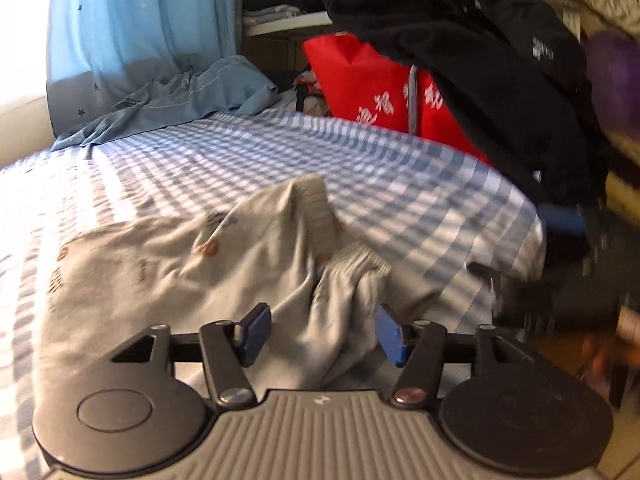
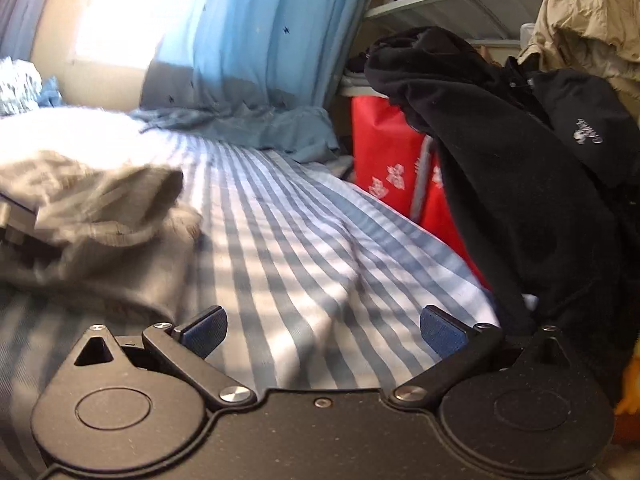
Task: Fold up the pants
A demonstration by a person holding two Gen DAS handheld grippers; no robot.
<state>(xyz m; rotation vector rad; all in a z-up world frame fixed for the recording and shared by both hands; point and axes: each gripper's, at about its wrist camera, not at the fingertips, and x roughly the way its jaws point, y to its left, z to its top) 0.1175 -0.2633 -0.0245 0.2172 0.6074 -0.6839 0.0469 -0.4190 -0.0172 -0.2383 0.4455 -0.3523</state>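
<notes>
Two grippers, one garment, entered as follows

Item: small pale-grey cotton pants with printed spots and ribbed cuffs (image 1: 208, 280), lying crumpled on the blue-and-white checked bedsheet (image 1: 248, 152), cuffs bunched toward the middle; in the right view they sit as a blurred grey heap (image 2: 92, 208) at the left

Item: my left gripper (image 1: 320, 332), blue pads apart, a fold of the grey cloth lying between them, not pinched

Item: my right gripper (image 2: 322, 330), fingers spread wide over bare striped sheet, holding nothing, well apart from the pants

Item: black jacket (image 2: 520, 184) and red bag (image 2: 384, 160), crowding the bed's far edge

Risks, as I judge them: closing my left pads on this bunched fold likely catches several layers and drags the sheet up; lifting one-handed would twist the legs; my right side sits close to the black jacket and could snag it
</notes>
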